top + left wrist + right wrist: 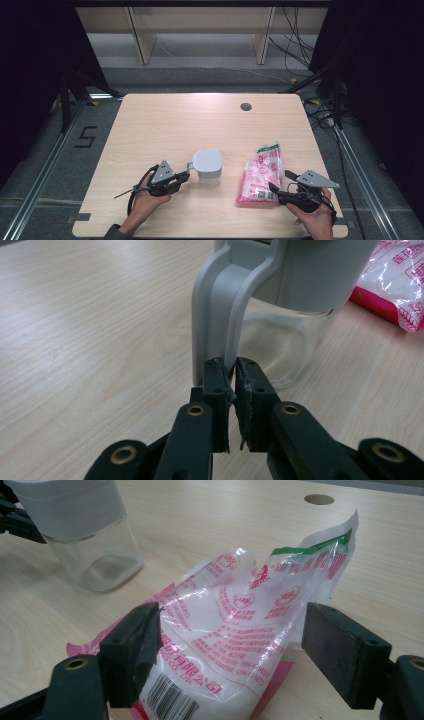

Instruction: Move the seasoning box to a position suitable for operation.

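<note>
A: The left gripper (pixel 231 371) is nearly closed by the jug's handle (pixel 220 315); whether it pinches the handle is unclear.

B: The right gripper (pixel 230 645) stands spread around the bag (pixel 240 630) lying right of the jug (pixel 207 167); closing on it likely comes next.

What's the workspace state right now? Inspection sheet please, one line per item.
Surface: light wooden table, with a round grommet hole near the far edge.
Job's things: clear jug with grey lid, upright at centre; pink-printed plastic bag lying to its right, apart from the jug.
Clutter: nothing seen.
Grippers: left gripper nearly shut at the jug handle; whether it pinches the handle is unclear. Right gripper open, jaws either side of the bag's near end.
Cables: a cable loops from the left gripper; loose cables on the floor behind.
Surroundings: black curtains at the sides, wooden frame legs beyond.
</note>
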`<state>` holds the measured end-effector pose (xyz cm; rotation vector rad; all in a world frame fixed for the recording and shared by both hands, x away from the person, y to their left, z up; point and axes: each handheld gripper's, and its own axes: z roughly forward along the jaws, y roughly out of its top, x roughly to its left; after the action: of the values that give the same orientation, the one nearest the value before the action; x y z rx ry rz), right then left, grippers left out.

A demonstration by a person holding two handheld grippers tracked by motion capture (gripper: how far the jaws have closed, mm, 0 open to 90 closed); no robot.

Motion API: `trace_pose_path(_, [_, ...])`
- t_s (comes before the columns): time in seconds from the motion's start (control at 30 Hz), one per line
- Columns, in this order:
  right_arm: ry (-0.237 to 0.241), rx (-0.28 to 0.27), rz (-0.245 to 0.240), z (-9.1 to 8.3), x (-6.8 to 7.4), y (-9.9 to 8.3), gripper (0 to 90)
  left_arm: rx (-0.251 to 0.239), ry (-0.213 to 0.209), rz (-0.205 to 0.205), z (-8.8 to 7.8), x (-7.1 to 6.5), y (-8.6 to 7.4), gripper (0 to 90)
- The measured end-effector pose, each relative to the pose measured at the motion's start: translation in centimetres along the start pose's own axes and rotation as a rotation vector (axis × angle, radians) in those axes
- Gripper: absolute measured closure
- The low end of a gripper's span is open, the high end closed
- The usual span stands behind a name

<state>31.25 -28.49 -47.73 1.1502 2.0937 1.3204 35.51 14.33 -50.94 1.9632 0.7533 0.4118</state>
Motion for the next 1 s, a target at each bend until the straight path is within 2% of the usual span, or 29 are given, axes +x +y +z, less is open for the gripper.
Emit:
trace_pose_path(0.03, [-0.001, 0.0, 0.0, 0.0, 0.0, 0.0, 24.8, 0.007, 0.004, 0.007, 0.0, 0.0, 0.0, 82.7])
trace_pose_path(0.1, [0.001, -0.001, -0.002, 0.0, 0.0, 0.0, 24.8, 0.002, -0.006, -0.009, 0.0, 0.0, 0.0, 82.6])
trace_pose_path(0.13, [-0.003, 0.006, 0.019, -0.1, 0.2, 0.0, 24.8, 0.004, -0.005, -0.01, 0.0, 0.0, 0.0, 82.3])
trace_pose_path(0.17, [-0.008, 0.003, -0.001, -0.1, 0.1, 0.0, 24.8, 0.002, -0.011, -0.011, 0.0, 0.1, 0.0, 82.0])
trace_pose_path(0.2, [0.0, -0.002, -0.001, 0.0, 0.0, 0.0, 24.8, 0.004, -0.008, -0.009, 0.0, 0.1, 0.0, 81.3])
trace_pose_path(0.27, [-0.005, 0.005, 0.021, -0.1, 0.2, 0.0, 24.8, -0.003, -0.014, -0.013, 0.0, 0.0, 0.1, 79.5])
trace_pose_path(0.33, [-0.006, -0.001, -0.009, 0.0, 0.0, 0.0, 24.8, -0.002, -0.022, -0.013, 0.0, 0.1, 0.1, 76.6])
trace_pose_path(0.37, [-0.007, -0.001, -0.007, -0.1, 0.0, 0.0, 24.8, 0.009, -0.023, -0.001, 0.0, 0.2, 0.1, 75.1])
trace_pose_path(0.4, [-0.01, 0.001, 0.0, -0.1, 0.1, 0.0, 24.8, 0.001, -0.025, -0.015, 0.0, 0.2, 0.0, 74.4])
trace_pose_path(0.43, [-0.004, 0.002, -0.002, 0.0, 0.0, 0.0, 24.8, 0.006, -0.024, -0.013, -0.2, 0.3, 0.1, 72.9])
trace_pose_path(0.47, [-0.003, 0.014, 0.023, -0.2, 0.2, -0.1, 24.8, 0.004, -0.032, -0.008, -0.3, 0.4, 0.1, 71.4])
trace_pose_path(0.5, [-0.007, 0.007, 0.002, -0.2, 0.0, -0.1, 24.8, 0.005, -0.031, -0.017, -0.4, 0.4, 0.2, 70.4])
trace_pose_path(0.6, [-0.009, 0.005, 0.023, -0.2, 0.1, -0.1, 24.8, 0.005, -0.042, -0.015, -0.9, 0.4, 0.4, 64.9])
trace_pose_path(0.67, [-0.01, 0.006, 0.018, -0.2, 0.1, -0.1, 24.8, 0.003, -0.045, -0.007, -1.3, 0.5, 0.6, 60.6])
trace_pose_path(0.73, [-0.007, 0.002, 0.023, -0.2, 0.1, -0.1, 24.8, -0.001, -0.053, -0.016, -1.7, 0.4, 0.8, 56.9])
trace_pose_path(0.8, [-0.002, -0.007, -0.003, -0.1, -0.2, -0.1, 24.8, -0.003, -0.057, -0.025, -2.2, 0.3, 1.1, 53.5])
trace_pose_path(0.87, [-0.002, -0.007, -0.006, -0.1, -0.2, -0.1, 24.8, -0.002, -0.066, -0.019, -2.8, 0.2, 1.4, 51.3])
trace_pose_path(0.93, [-0.01, -0.006, 0.02, -0.2, -0.1, -0.2, 24.8, -0.007, -0.073, -0.005, -3.4, 0.2, 1.7, 49.3])
trace_pose_path(0.97, [-0.016, -0.005, -0.006, -0.1, -0.4, -0.2, 24.8, -0.014, -0.067, -0.012, -3.6, 0.1, 1.9, 48.4])
trace_pose_path(1.0, [-0.011, -0.002, -0.012, -0.1, -0.4, -0.3, 24.7, -0.017, -0.061, -0.009, -3.8, 0.1, 2.1, 47.6])
